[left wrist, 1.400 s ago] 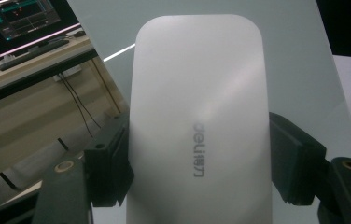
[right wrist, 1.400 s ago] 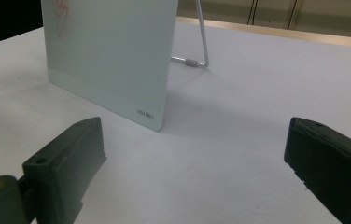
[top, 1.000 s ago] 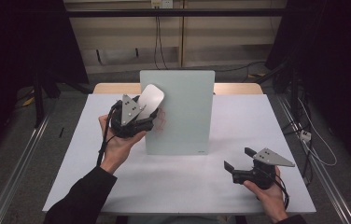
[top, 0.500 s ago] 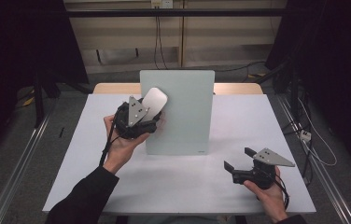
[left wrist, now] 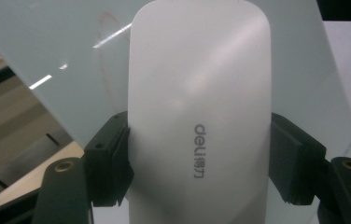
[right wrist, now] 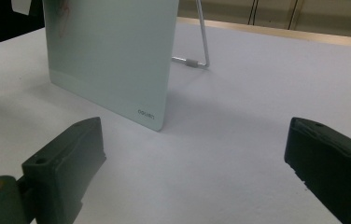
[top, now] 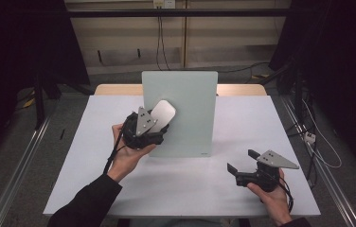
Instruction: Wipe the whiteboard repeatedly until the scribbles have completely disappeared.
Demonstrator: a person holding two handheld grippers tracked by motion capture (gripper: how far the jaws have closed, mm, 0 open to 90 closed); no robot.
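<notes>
Gripping a white mouse (left wrist: pixel 199 116), the left tool (top: pixel 155 124) is raised against the pale board (top: pixel 185 113). Right tool (top: pixel 243 161) rests released, low over the white bench (top: pixel 95 156); dark room behind

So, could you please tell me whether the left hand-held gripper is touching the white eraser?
Touching. In the left gripper view, the left hand-held gripper has both jaws pressed against the sides of the white eraser, with no gap.

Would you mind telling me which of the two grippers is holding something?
The left gripper: its jaws clamp the white oval eraser, while the right gripper is open, empty.
</notes>
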